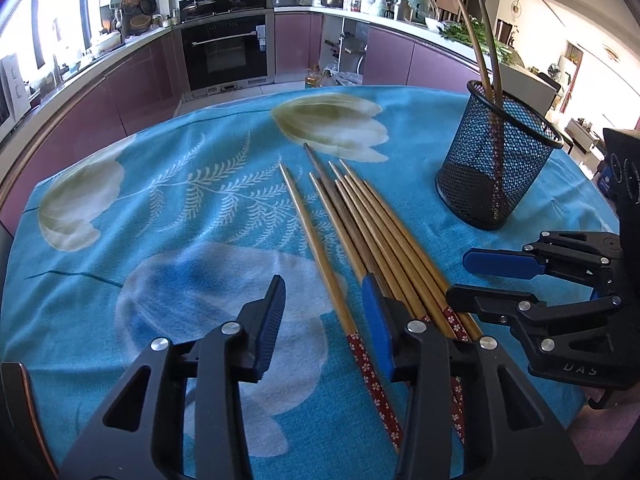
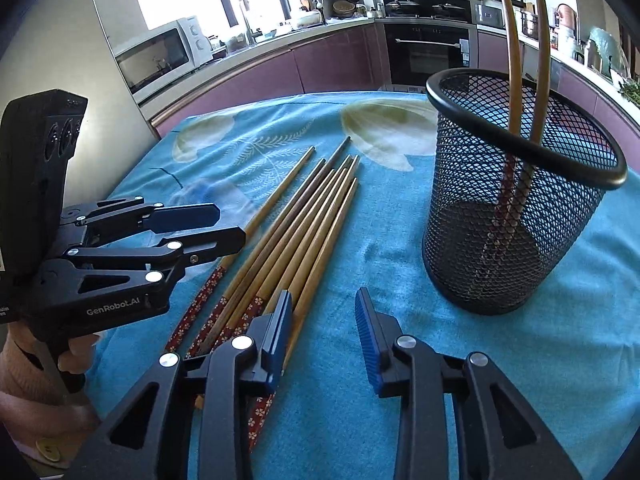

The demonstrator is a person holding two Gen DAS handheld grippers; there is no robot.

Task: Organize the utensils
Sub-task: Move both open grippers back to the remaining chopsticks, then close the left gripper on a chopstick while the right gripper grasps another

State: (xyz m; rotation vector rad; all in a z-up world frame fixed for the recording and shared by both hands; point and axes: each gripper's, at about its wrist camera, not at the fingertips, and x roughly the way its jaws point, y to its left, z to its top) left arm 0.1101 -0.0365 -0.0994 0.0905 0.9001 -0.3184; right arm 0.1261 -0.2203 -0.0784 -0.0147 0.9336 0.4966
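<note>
Left wrist view shows me low over the table, with my left gripper [image 1: 324, 308] straddling the outermost chopstick [image 1: 320, 252] of the row. Its fingers stand apart, one on bare cloth and the other between that stick and the rest of the chopsticks [image 1: 380, 232]; neither pad presses on wood as far as I can see. The bundle lies side by side near the middle of the blue flowered tablecloth [image 1: 180, 240], patterned red ends toward the near edge, tips pointing at the far edge. The mesh cup [image 1: 498, 160] stands upright toward the far right corner, well apart from the row, with two chopsticks already in it.

From the right wrist view, my right gripper [image 2: 324, 332] is also parted and empty: one finger sits over the stick at the right side of the row, and the other rests on bare cloth toward the mesh cup [image 2: 520, 200]. I cannot tell whether that finger touches the stick.

I judge this as the pickup step, each gripper lined up on an outer stick. Next I would need to close squarely on one stick only, near its patterned end, without dragging a neighbour, then lift and tilt it upright for the cup.
</note>
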